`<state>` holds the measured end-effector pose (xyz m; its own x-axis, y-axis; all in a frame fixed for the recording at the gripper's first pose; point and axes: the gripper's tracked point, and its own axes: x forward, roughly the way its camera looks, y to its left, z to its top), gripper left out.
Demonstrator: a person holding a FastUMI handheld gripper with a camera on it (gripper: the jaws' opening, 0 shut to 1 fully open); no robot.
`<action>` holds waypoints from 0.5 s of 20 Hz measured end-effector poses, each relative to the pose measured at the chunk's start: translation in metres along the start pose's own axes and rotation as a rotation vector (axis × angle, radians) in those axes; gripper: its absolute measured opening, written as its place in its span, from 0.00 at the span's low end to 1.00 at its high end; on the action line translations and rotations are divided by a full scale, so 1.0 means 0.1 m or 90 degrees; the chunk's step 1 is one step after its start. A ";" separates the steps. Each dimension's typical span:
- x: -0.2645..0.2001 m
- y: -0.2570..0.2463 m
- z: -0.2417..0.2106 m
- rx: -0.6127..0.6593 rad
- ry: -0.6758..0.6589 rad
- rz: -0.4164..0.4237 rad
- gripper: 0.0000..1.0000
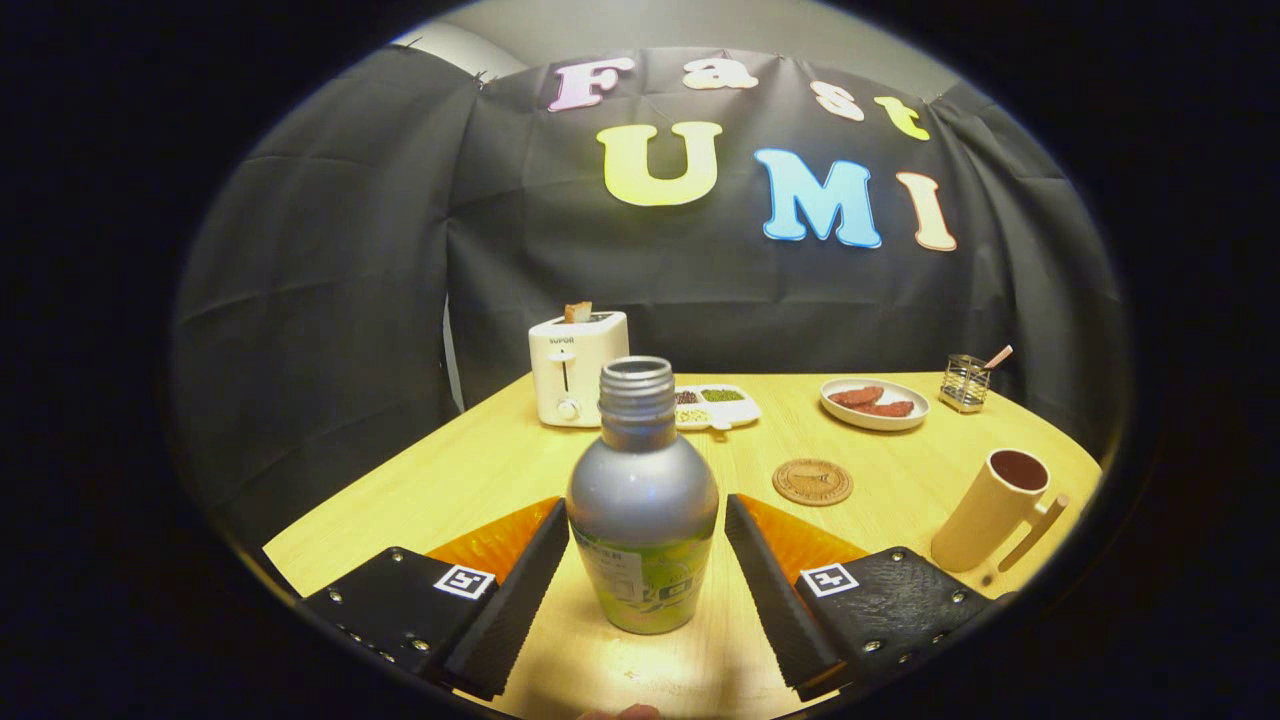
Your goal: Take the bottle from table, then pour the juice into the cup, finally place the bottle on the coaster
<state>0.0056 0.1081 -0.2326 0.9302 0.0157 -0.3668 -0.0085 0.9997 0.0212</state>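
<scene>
A silver bottle with a green label and an open threaded neck stands upright on the wooden table. It sits between the two fingers of my gripper, which is open, with a small gap on each side of the bottle. A round brown coaster lies beyond the right finger. A tall beige cup with a handle and a dark inside stands further right, near the table's edge.
At the back of the table stand a white toaster with bread in it, a white divided dish of grains, a white plate with reddish pieces, and a small wire holder.
</scene>
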 end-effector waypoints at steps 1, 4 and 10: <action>0.01 -0.01 -0.04 0.002 0.007 -0.002 0.96; 0.05 0.00 -0.16 0.005 0.026 -0.004 0.96; 0.08 0.03 -0.38 -0.003 0.060 -0.001 0.96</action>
<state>-0.0006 0.1115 -0.2704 0.8915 0.0158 -0.4528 -0.0094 0.9998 0.0165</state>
